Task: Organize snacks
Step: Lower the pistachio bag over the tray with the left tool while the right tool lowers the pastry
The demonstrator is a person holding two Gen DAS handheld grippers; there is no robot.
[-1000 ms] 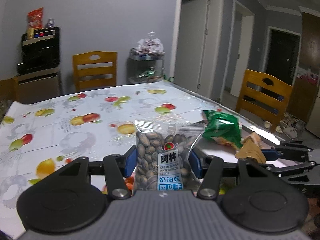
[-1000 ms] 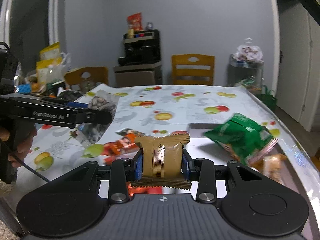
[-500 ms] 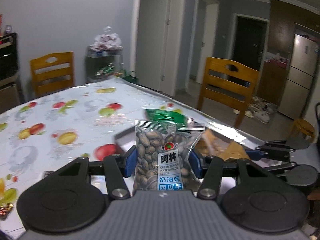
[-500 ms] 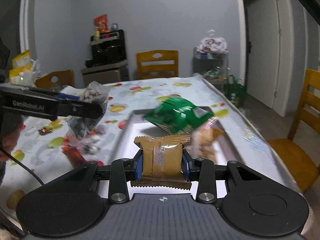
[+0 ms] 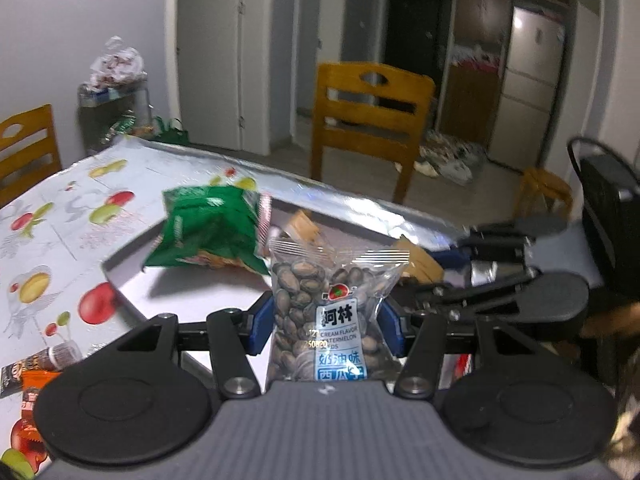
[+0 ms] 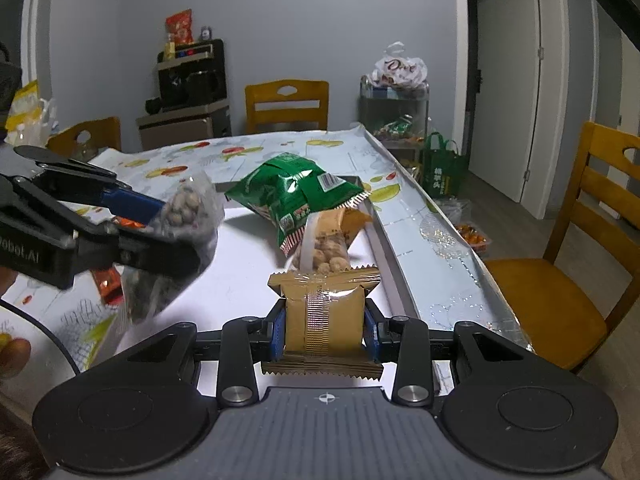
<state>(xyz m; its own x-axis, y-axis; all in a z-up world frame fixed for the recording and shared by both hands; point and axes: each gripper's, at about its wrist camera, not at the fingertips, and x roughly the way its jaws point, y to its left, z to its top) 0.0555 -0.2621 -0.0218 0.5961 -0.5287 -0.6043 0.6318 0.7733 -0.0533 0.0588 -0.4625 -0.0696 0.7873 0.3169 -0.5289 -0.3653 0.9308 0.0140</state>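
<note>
My left gripper point(image 5: 326, 320) is shut on a clear packet of watermelon seeds point(image 5: 332, 312), held upright above the white tray point(image 5: 224, 292). In the right wrist view that left gripper point(image 6: 160, 228) comes in from the left with the seed packet point(image 6: 176, 240) over the tray point(image 6: 240, 264). My right gripper point(image 6: 325, 326) is shut on a tan wrapped snack point(image 6: 325, 312) above the tray's near end. In the tray lie a green snack bag point(image 6: 296, 192) point(image 5: 208, 228) and a clear pack of nuts point(image 6: 326, 244). The right gripper point(image 5: 460, 260) shows at the right of the left wrist view.
The table wears a fruit-print cloth point(image 5: 60, 220), with small red and orange packets point(image 5: 32, 376) at its near left. Wooden chairs point(image 5: 372, 120) point(image 6: 580, 248) stand beside the table's right edge. A shelf with bags point(image 6: 396, 112) and a black appliance point(image 6: 192, 80) stand by the far wall.
Both grippers have swung right across the table and sunk a little, each keeping its packet. They now hang over the white tray, which fills the middle of both views.
</note>
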